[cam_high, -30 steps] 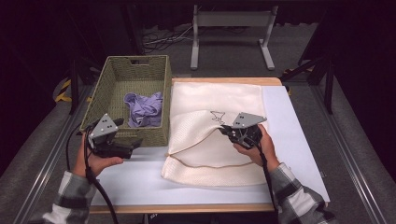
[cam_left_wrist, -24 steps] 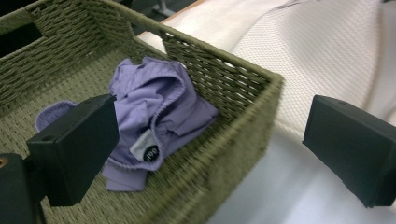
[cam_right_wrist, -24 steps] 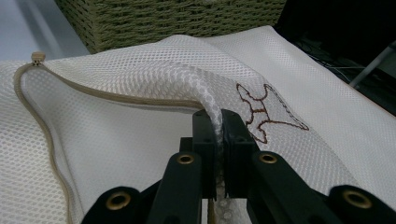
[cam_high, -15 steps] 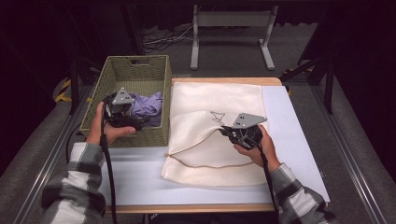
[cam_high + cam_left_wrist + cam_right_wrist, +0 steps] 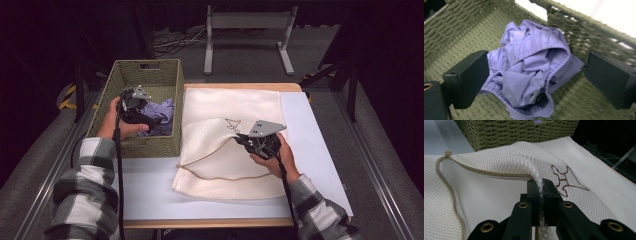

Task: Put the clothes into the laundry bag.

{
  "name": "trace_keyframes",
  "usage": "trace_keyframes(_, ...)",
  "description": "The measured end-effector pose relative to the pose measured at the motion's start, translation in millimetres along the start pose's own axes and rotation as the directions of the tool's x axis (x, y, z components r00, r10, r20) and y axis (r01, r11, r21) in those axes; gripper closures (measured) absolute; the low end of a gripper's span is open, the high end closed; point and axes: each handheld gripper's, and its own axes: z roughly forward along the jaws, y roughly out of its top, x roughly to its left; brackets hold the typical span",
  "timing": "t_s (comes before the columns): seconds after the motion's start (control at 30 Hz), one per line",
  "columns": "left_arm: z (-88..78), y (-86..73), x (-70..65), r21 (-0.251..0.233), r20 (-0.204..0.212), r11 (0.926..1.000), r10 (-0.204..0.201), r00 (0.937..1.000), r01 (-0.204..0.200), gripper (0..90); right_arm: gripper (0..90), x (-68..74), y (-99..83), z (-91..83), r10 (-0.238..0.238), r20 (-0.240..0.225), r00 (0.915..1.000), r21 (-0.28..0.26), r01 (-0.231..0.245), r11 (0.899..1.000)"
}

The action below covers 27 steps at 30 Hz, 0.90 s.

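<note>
A person in a plaid shirt works 2 handheld grippers at a table covered with a pale sheet point(image 5: 310, 150). The left gripper point(image 5: 150, 118) hangs inside a green woven basket point(image 5: 135, 75) at the table's left side, its 2 black pads spread wide with nothing between them. In the left gripper view, the left gripper point(image 5: 536, 77) looks down on a crumpled lilac garment point(image 5: 529, 72) lying on the basket floor point(image 5: 474, 32), close to the wall nearest the bag; the pads stand on either side of the garment and above it, not touching the fabric. From the high view, the lilac garment point(image 5: 162, 112) sits in the near right part of the basket, just beside the gripper's tip. The right gripper point(image 5: 241, 139) rests over a cream mesh laundry bag point(image 5: 225, 175) spread flat beside the basket, touching its right wall. In the right gripper view, the right gripper point(image 5: 539, 195) has its jaws clamped tight on a pinched fold of the bag's upper layer point(image 5: 511, 157), lifting that edge off the lower layer so the mouth gapes toward the basket point(image 5: 524, 130). A tan zipper point(image 5: 449, 187) runs along the opening, its pull point(image 5: 447, 153) at the far corner, and a brown embroidered mark point(image 5: 565, 180) lies just beside the pinched mesh.
</note>
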Motion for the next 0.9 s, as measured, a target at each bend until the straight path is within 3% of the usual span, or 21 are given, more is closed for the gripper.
trace_keyframes(0.2, 22.2, 3.6, 7.8, 0.053, 0.039, 0.9984, 0.018, 0.9991, -0.021, 5.7, 85.7, 0.1, -1.7, 1.1, 0.005, -0.024, 0.9997, -0.005, -0.005, 1.0)
trace_keyframes(0.37, 40.7, 6.4, 7.8, 0.123, 0.024, 0.9909, 0.052, 0.9983, -0.055, 4.4, 85.7, 1.9, -1.4, 2.3, -0.009, -0.028, 0.9996, -0.003, 0.009, 1.0)
trace_keyframes(0.6, 63.6, 9.4, 13.0, 0.185, 0.083, 0.9807, 0.048, 0.9954, -0.063, 2.6, 85.5, 6.5, -3.6, 2.6, -0.016, -0.043, 0.999, 0.011, 0.016, 1.0)
trace_keyframes(0.63, 67.5, 9.2, 12.4, 0.196, 0.101, 0.9785, 0.046, 0.9938, -0.065, 2.5, 85.4, 7.0, -3.8, 2.3, -0.019, -0.046, 0.9988, 0.011, 0.019, 1.0)
trace_keyframes(0.67, 72.4, 9.5, 10.8, 0.223, 0.118, 0.9709, 0.062, 0.9911, -0.087, 2.6, 85.4, 7.8, -3.9, 1.9, -0.018, -0.049, 0.9986, 0.012, 0.019, 1.0)
trace_keyframes(0.77, 82.1, 10.0, 8.4, 0.273, 0.113, 0.9555, 0.085, 0.99, -0.113, 2.2, 85.1, 9.7, -4.9, 1.9, -0.023, -0.054, 0.9983, 0.017, 0.024, 1.0)
trace_keyframes(0.83, 85.1, 9.3, 10.3, 0.285, 0.117, 0.9521, 0.079, 0.9899, -0.11, 2.1, 85.1, 10.3, -5.4, 2.6, -0.024, -0.056, 0.9981, 0.021, 0.026, 0.999)
trace_keyframes(0.9, 87.9, 7.5, 11.0, 0.316, 0.124, 0.9424, 0.072, 0.9897, -0.109, 2.8, 85.2, 10.8, -5.8, 3.5, -0.025, -0.058, 0.998, 0.024, 0.027, 0.999)
